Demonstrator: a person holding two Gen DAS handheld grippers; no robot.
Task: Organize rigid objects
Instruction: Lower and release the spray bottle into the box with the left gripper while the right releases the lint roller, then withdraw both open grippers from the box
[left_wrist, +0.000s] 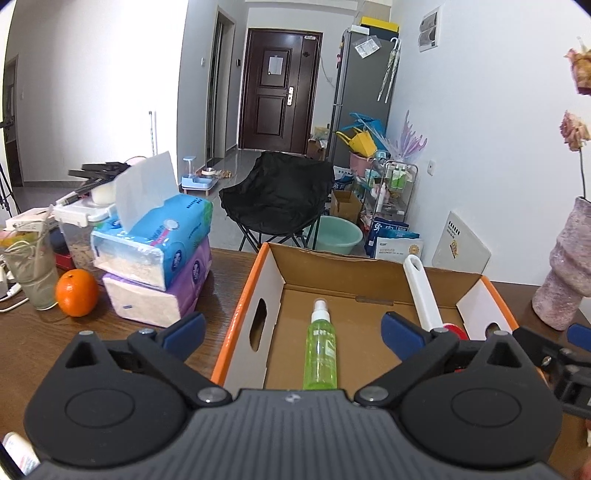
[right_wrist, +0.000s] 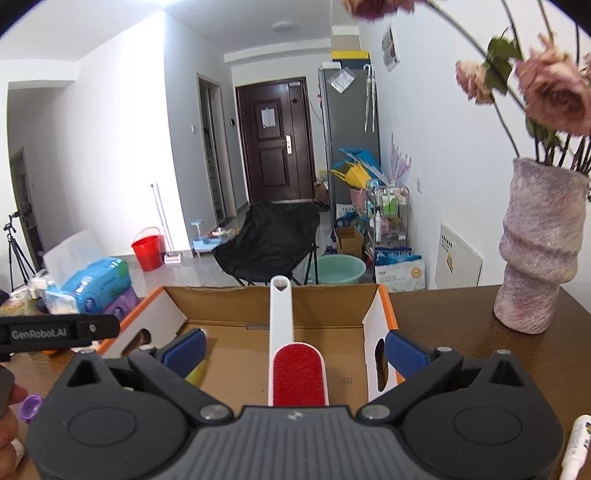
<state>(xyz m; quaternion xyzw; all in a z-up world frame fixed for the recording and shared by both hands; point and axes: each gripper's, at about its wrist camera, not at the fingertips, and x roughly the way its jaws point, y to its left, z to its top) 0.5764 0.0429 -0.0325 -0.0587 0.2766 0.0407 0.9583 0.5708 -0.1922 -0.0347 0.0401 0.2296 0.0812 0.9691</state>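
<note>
An open cardboard box (left_wrist: 258, 280) with orange rim stands on the brown table; it also shows in the right wrist view (right_wrist: 373, 314). A green spray bottle (left_wrist: 320, 350) lies on its floor between the wide-apart fingers of my left gripper (left_wrist: 293, 332), which is open and empty. A white lint brush with a red pad (right_wrist: 295, 373) lies in the box, its handle leaning on the far wall; it also shows in the left wrist view (left_wrist: 421, 291). My right gripper (right_wrist: 295, 349) is open around it, not touching.
Stacked tissue packs (left_wrist: 159, 254), an orange (left_wrist: 77, 292) and a glass (left_wrist: 31, 273) stand left of the box. A pink vase with dried roses (right_wrist: 535, 251) stands to the right. A white tube (right_wrist: 576, 443) lies at the near right. A purple cap (right_wrist: 31, 406) lies at the near left.
</note>
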